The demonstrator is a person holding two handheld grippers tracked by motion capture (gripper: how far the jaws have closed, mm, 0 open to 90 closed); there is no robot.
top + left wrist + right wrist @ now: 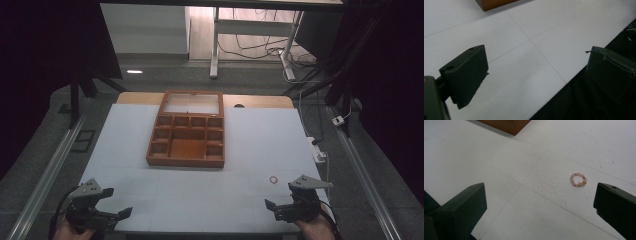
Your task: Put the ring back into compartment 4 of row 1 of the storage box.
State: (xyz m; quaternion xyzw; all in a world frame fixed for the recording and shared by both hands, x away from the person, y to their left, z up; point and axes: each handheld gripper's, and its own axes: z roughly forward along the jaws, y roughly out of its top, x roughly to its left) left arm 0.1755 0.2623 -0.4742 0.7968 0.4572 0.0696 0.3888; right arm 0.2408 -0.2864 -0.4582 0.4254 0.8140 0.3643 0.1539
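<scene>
A brown wooden box (186, 142) with several compartments stands mid-table, its glass lid (191, 103) swung back open. A small ring of pink and gold beads (273, 179) lies flat on the white table, to the box's front right. My right gripper (280, 196) rests near the front edge just behind that ring. In the right gripper view it (540, 205) is open, and the bead ring (578, 180) lies ahead of it, close to the right-hand jaw. My left gripper (118, 202) sits at the front left corner, open (536, 72) over bare table with nothing between the jaws.
The white table top (250, 135) ends close in front of both grippers. A box corner (494, 3) shows far ahead of the left gripper, and another (506, 124) ahead of the right. Metal rails run along both sides; cables and a power strip (318, 150) lie off the right edge.
</scene>
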